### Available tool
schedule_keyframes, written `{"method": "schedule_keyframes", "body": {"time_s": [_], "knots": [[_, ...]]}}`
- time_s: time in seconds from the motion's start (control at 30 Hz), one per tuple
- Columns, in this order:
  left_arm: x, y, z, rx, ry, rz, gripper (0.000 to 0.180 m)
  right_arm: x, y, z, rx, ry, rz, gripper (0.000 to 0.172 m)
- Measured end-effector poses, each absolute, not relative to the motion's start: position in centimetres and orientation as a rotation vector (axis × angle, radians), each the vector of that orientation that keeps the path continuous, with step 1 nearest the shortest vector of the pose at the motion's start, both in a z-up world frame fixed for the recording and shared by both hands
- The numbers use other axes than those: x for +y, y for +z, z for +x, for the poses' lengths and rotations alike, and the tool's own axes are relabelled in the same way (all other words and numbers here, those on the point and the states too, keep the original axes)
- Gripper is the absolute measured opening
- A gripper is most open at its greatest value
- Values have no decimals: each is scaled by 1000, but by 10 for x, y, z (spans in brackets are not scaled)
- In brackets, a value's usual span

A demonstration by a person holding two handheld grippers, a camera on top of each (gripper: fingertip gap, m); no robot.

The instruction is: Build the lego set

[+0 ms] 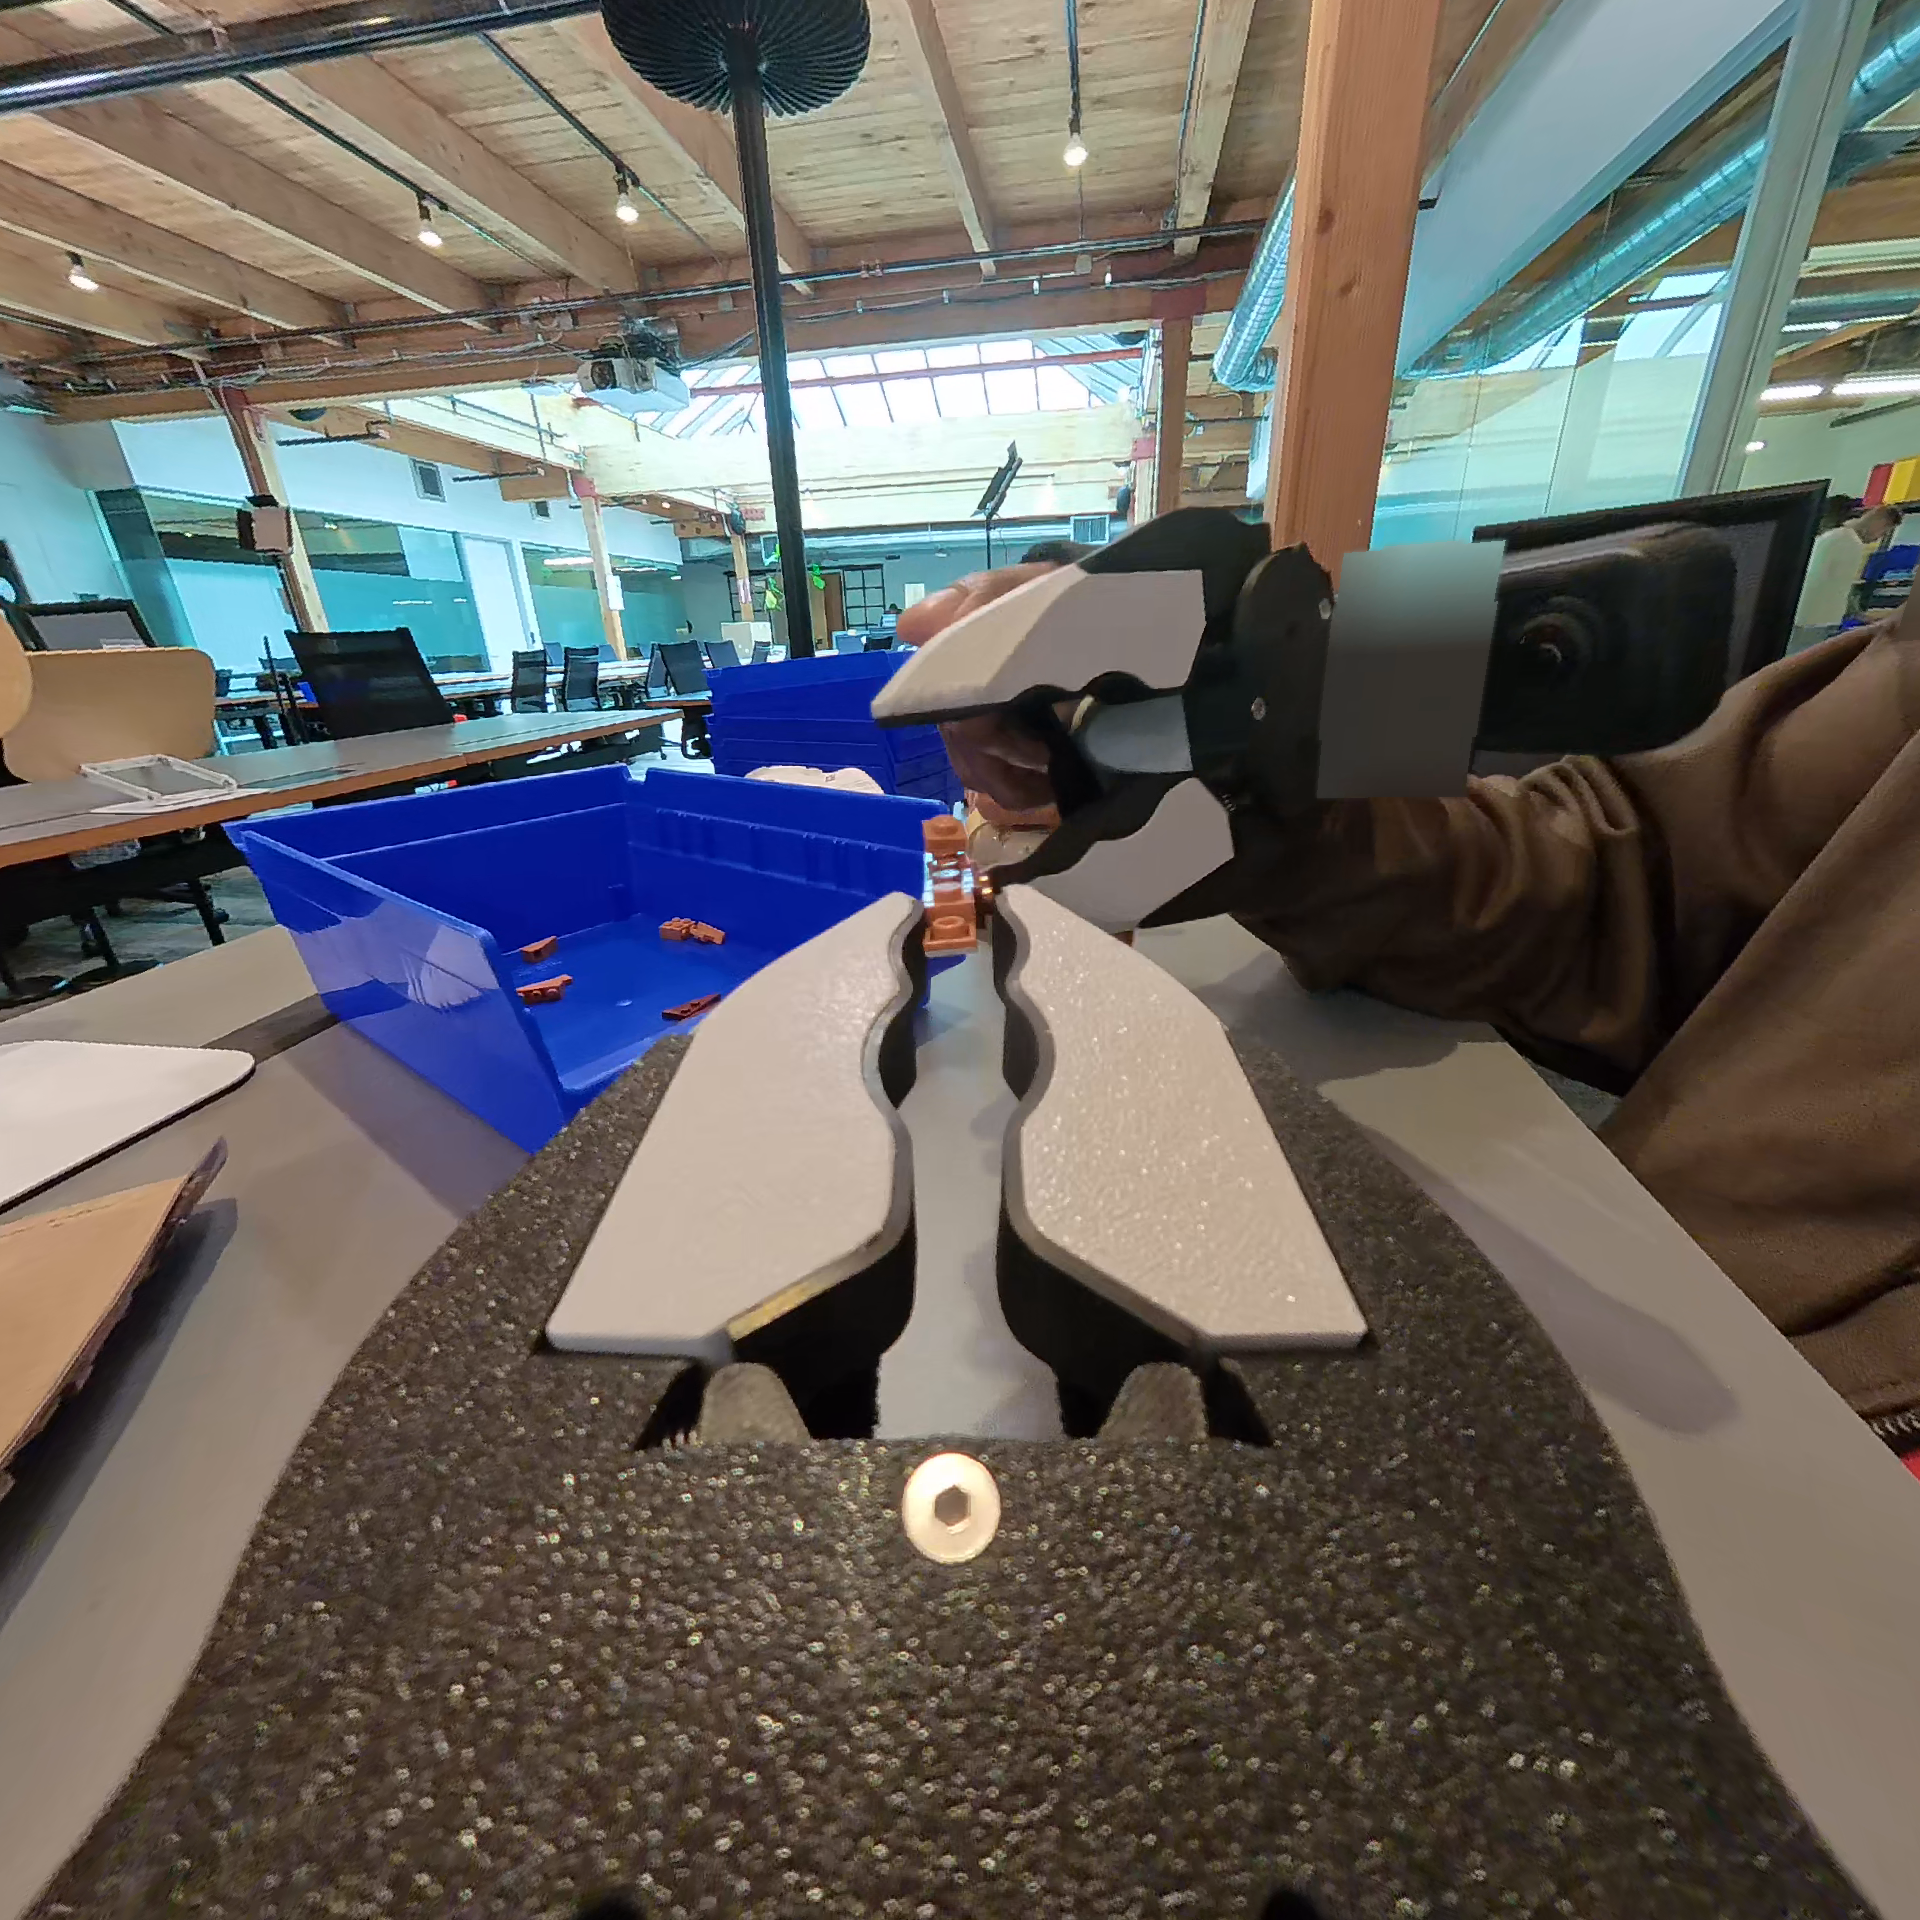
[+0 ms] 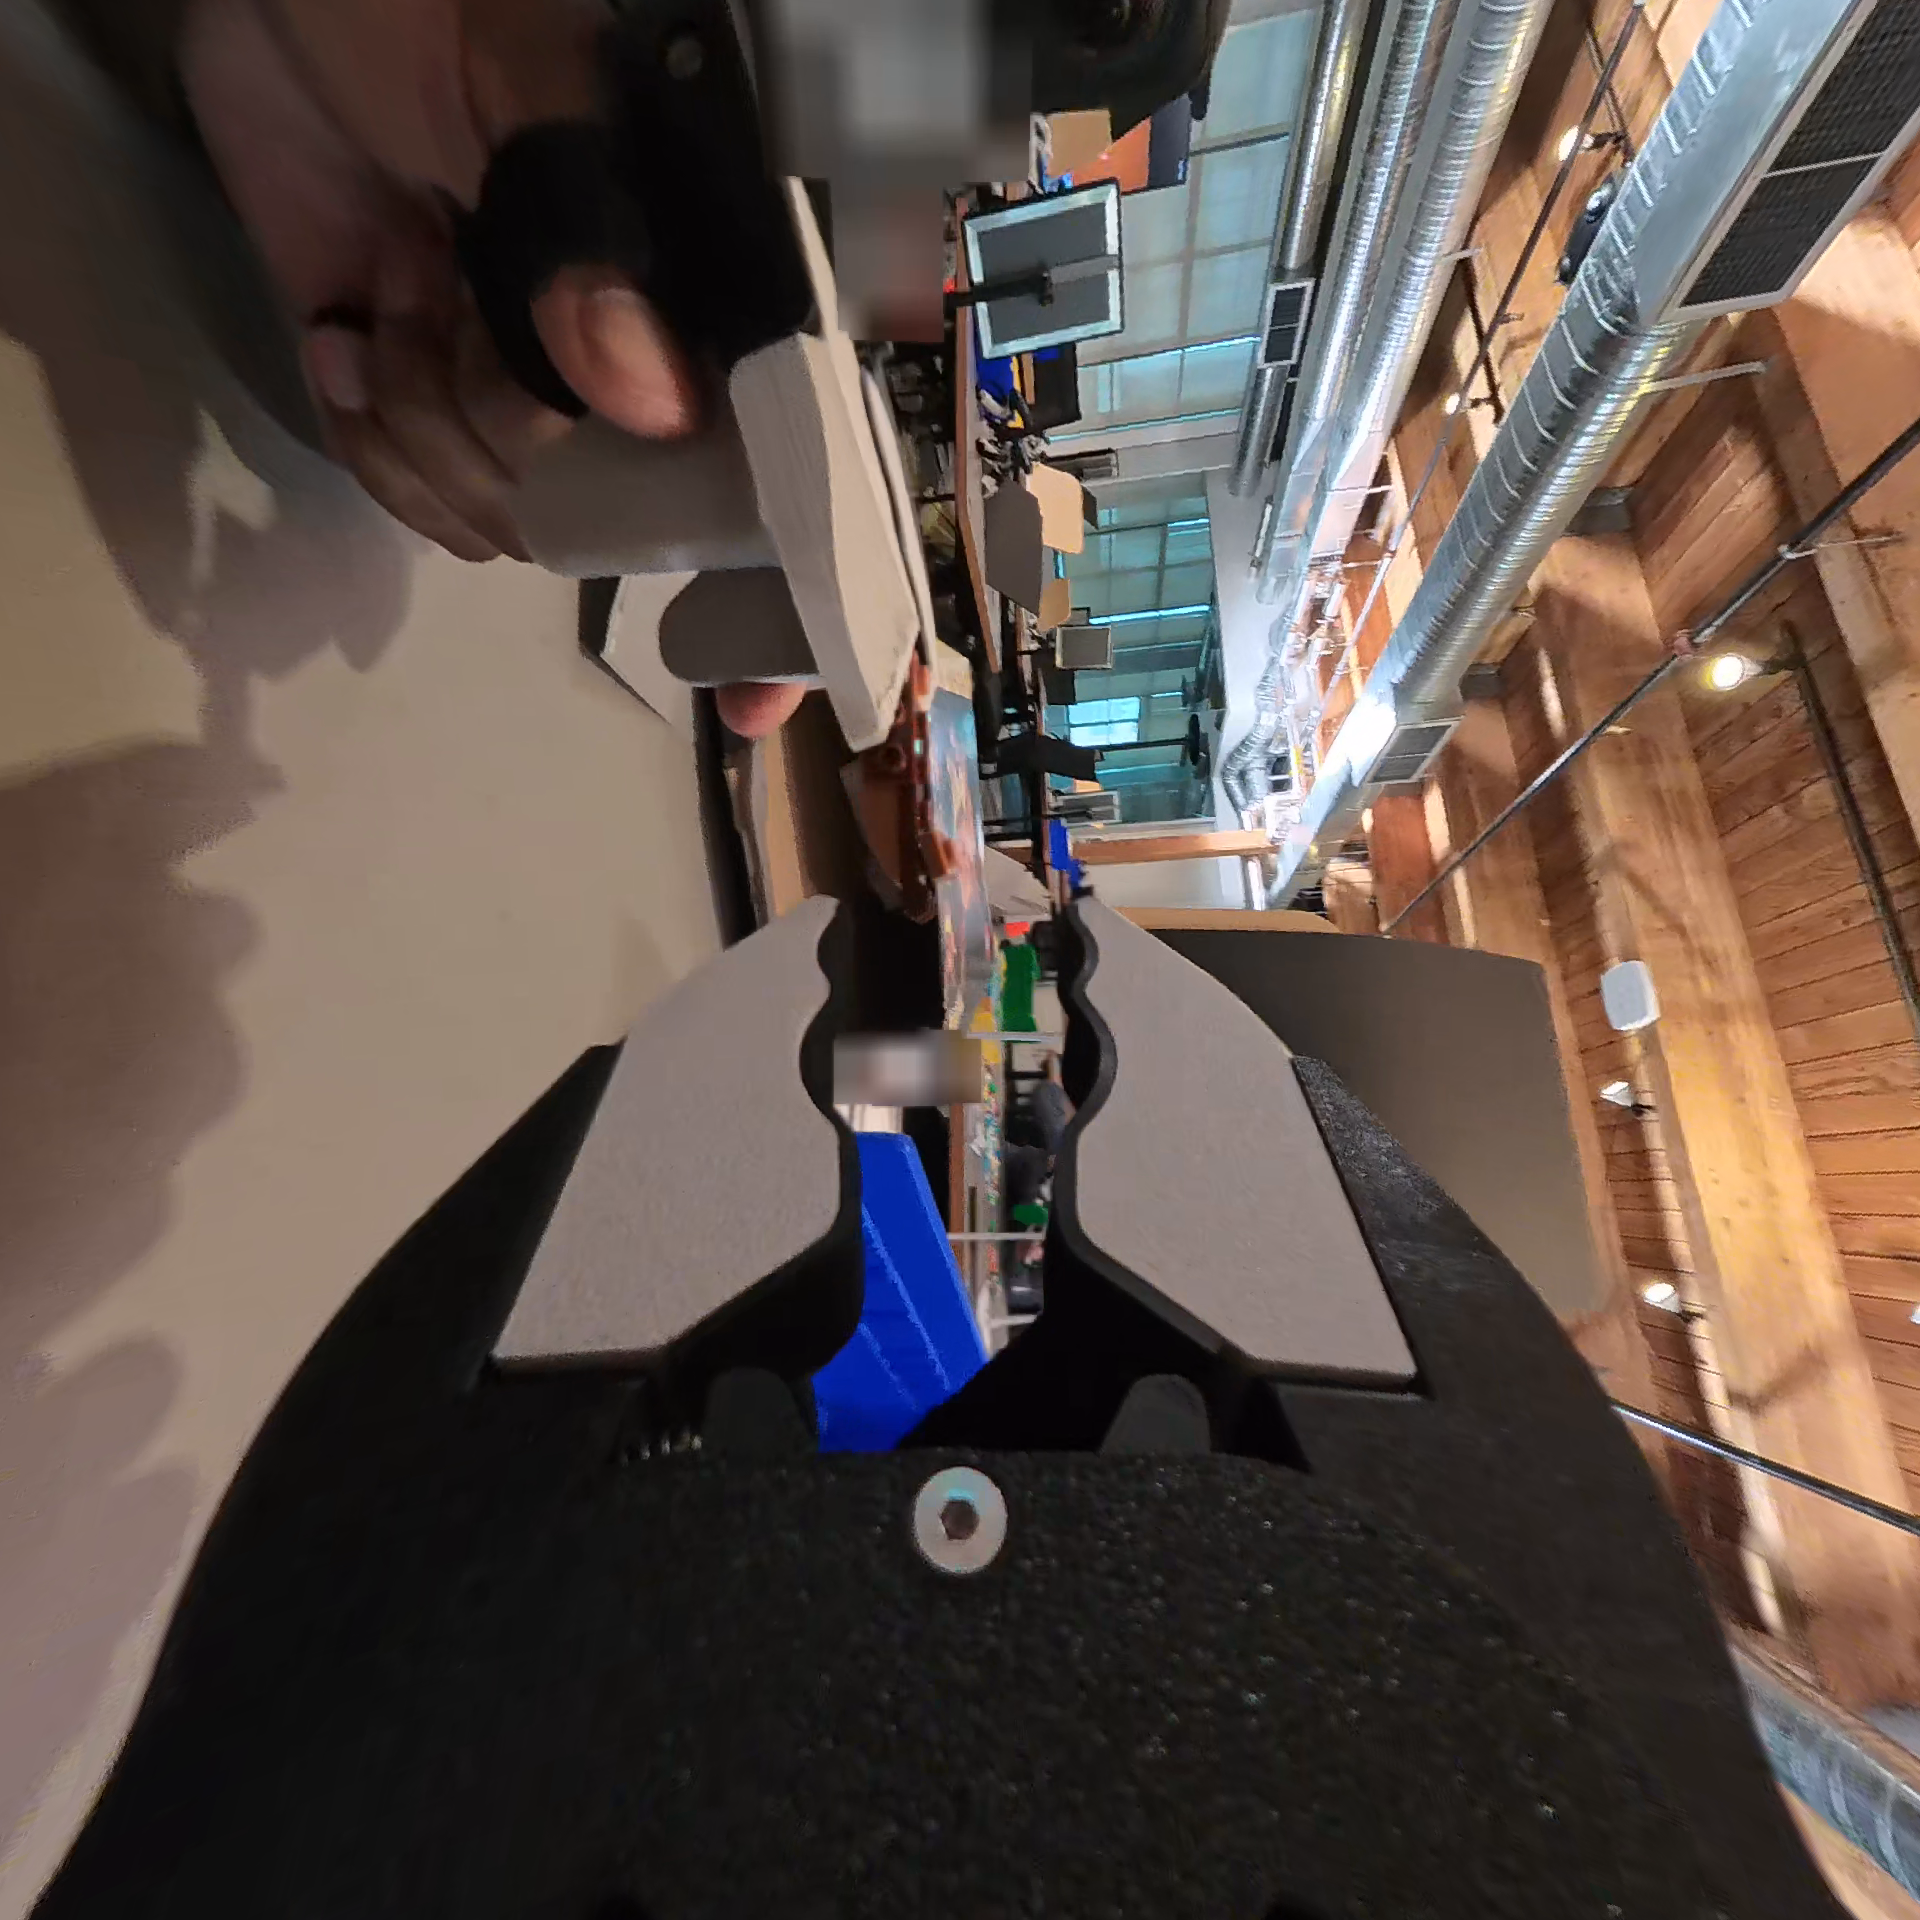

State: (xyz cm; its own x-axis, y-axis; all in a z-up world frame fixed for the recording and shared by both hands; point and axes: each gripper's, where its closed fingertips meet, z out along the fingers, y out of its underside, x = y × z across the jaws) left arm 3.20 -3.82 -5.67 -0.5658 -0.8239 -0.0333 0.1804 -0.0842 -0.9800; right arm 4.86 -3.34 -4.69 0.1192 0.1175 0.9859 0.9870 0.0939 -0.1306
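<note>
My left gripper (image 1: 954, 914) is shut on a small brown brick assembly (image 1: 950, 896) with a clear piece in it, held upright above the grey table (image 1: 1455, 1195). My right gripper (image 1: 940, 800) comes in from the right with its jaws wide apart; its lower fingertip (image 1: 1023, 873) is right beside the assembly. In the right wrist view, my right gripper (image 2: 956, 925) is open and empty. The left gripper (image 2: 894, 727) holds the brown assembly (image 2: 909, 810) just ahead of it. A blue bin (image 1: 436, 821) with several loose brown pieces (image 1: 691, 932) stands behind and to the left.
A stack of blue bins (image 1: 810, 717) stands behind. A white board (image 1: 94, 1101) and a brown panel (image 1: 83, 1288) lie at the left. A person's brown sleeve (image 1: 1558, 935) covers the right side of the table. A blue bin (image 2: 904, 1299) is below the right gripper. The grippers are tip to tip, or close to it. The brown panel (image 1: 83, 1288) is about equally far from each gripper, around 25 cm.
</note>
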Motion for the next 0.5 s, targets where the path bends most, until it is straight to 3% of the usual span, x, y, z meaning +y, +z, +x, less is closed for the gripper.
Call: {"method": "schedule_keyframes", "body": {"time_s": [0.5], "knots": [[-43, -57, 31, 1476, -1743, -711, 11, -24, -55, 43, -1276, -1075, -1240, 14]]}}
